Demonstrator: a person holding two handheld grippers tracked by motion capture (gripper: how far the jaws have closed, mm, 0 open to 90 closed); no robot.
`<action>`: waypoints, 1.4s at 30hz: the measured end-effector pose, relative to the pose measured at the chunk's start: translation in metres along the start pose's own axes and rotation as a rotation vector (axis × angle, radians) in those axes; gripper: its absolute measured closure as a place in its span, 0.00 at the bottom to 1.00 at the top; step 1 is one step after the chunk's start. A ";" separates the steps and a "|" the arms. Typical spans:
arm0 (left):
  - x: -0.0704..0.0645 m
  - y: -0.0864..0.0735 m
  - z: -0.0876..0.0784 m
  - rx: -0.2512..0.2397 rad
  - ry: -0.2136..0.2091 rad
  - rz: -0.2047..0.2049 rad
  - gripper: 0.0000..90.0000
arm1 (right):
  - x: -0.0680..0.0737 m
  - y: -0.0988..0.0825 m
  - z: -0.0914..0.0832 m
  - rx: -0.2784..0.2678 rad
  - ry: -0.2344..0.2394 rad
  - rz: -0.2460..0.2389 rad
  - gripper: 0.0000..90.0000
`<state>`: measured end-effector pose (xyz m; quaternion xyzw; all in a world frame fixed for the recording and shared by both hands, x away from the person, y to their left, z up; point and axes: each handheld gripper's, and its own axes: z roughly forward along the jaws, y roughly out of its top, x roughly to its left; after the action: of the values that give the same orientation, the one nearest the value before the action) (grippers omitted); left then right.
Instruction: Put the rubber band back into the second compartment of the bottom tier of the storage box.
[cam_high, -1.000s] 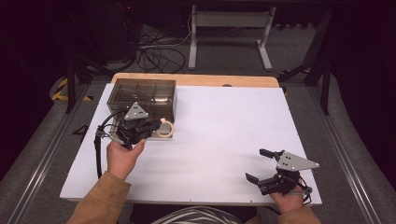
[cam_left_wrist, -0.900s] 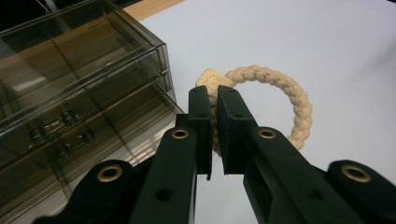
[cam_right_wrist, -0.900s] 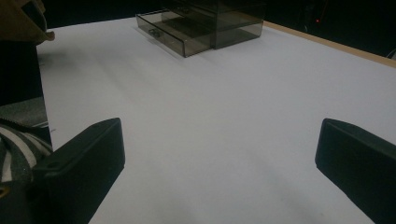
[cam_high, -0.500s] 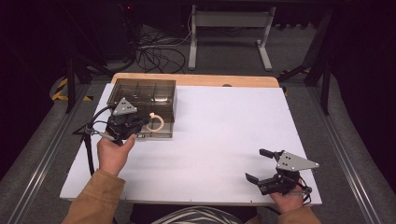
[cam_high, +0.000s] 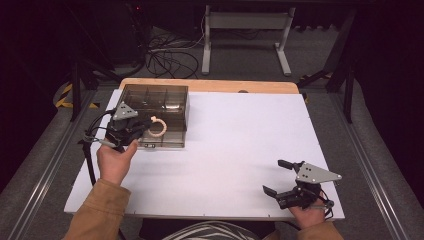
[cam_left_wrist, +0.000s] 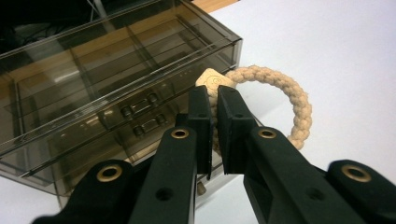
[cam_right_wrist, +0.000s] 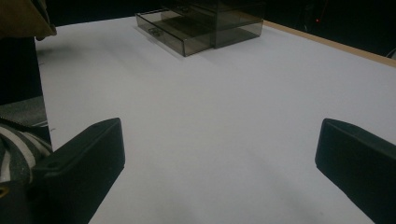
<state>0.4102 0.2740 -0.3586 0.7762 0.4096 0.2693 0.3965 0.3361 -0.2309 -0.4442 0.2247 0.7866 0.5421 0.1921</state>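
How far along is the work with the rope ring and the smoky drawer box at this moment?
Done: the lower drawer of the drawer box stands pulled out. In hand: the left gripper is shut on the rope ring, holding it at the box's front. Left: getting the ring into the drawer and shutting it, probably. The right gripper waits open.

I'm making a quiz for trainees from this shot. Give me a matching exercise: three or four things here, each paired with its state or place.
Things:
1. left gripper
2. right gripper
3. rope ring
4. smoked plastic drawer box

States or places:
A. jaws wide apart, nothing between them
B. far left part of the white table
C. beige, pinched at its tag
D. jaws closed on something

Pairs: 1-D, 2-A, 3-C, 4-B
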 end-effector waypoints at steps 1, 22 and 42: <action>0.001 0.000 0.000 0.001 0.008 -0.003 0.94 | 0.000 0.000 0.000 0.000 0.000 0.000 0.02; 0.030 -0.012 0.015 0.029 0.066 -0.057 0.94 | 0.000 0.000 0.000 0.006 0.000 0.000 0.02; 0.037 -0.026 0.032 0.040 0.081 -0.065 0.94 | 0.000 0.000 0.000 -0.002 0.003 0.000 0.02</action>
<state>0.4419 0.3023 -0.3941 0.7588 0.4557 0.2790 0.3725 0.3360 -0.2308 -0.4447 0.2238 0.7865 0.5430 0.1912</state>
